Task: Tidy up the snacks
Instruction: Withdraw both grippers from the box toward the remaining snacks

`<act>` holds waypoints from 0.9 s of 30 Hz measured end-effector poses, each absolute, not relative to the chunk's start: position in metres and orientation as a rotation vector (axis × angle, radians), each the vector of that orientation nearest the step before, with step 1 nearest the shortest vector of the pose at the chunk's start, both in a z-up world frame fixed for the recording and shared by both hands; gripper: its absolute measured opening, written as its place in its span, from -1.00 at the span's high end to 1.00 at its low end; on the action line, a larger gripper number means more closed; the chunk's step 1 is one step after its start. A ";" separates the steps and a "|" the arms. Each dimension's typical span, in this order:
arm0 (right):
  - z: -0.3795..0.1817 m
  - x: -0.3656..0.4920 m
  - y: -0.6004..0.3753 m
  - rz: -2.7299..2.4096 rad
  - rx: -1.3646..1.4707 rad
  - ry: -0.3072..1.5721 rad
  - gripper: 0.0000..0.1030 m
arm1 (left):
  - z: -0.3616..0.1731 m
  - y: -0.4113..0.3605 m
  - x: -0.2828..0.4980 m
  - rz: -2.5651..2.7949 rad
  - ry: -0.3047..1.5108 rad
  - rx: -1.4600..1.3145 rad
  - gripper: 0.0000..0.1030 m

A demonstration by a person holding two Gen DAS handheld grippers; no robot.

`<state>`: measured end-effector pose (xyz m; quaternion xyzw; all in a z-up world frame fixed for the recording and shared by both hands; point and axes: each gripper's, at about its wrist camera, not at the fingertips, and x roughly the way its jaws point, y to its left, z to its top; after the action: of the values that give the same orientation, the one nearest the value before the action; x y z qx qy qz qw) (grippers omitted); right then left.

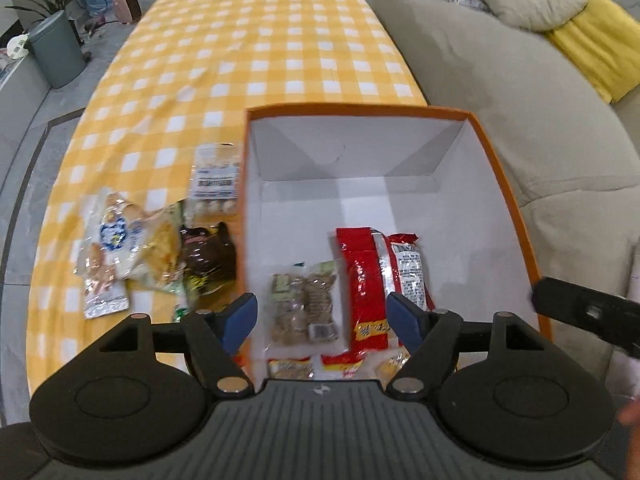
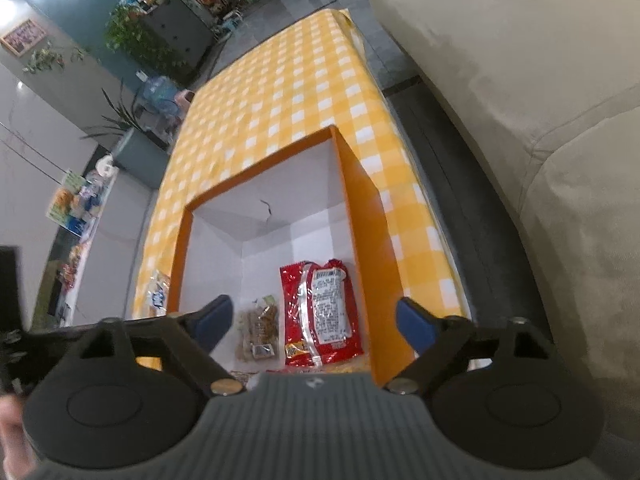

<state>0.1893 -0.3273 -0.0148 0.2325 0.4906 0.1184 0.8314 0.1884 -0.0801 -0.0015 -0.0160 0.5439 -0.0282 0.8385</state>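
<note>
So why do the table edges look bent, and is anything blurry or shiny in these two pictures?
Both views use fisheye lenses, so the checked tablecloth bulges and its edges curve. In the left wrist view the loose snacks beside the orange box are smeared by motion. In the right wrist view the red packet shows glare; the shelves at far left are blurred.

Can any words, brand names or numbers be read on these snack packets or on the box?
None can be read for certain.
Red packet: white label of small print and yellow characters at its near end, too blurred.
Clear packet on the tablecloth: white label, blurred.
Packet with a blue and white logo: illegible.
Brown snack packet in the orange box: tiny label, too small.
</note>
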 end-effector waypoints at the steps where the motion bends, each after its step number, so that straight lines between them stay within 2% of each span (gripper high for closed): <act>1: -0.015 0.190 -0.323 0.242 0.483 1.051 -0.82 | 0.002 -0.073 0.184 -0.061 1.141 -0.053 -0.68; 10: -0.008 0.186 -0.274 0.228 0.325 1.123 -0.93 | 0.031 -0.007 0.151 -0.046 1.093 -0.109 -0.68; 17: 0.003 0.176 -0.227 0.229 0.256 1.126 -0.93 | 0.047 0.060 0.128 0.006 1.026 -0.144 -0.68; 22: 0.017 0.162 -0.193 0.257 0.219 1.068 -0.93 | 0.042 0.100 0.116 0.063 0.983 -0.156 -0.72; 27: 0.034 0.140 -0.159 0.310 0.174 0.921 -0.86 | 0.018 0.134 0.118 0.123 1.018 -0.234 -0.71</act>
<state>0.1402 -0.1589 0.0339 0.0835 0.4420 0.1486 0.8807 0.1180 0.1343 0.0183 -0.1117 0.4860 0.0588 0.8648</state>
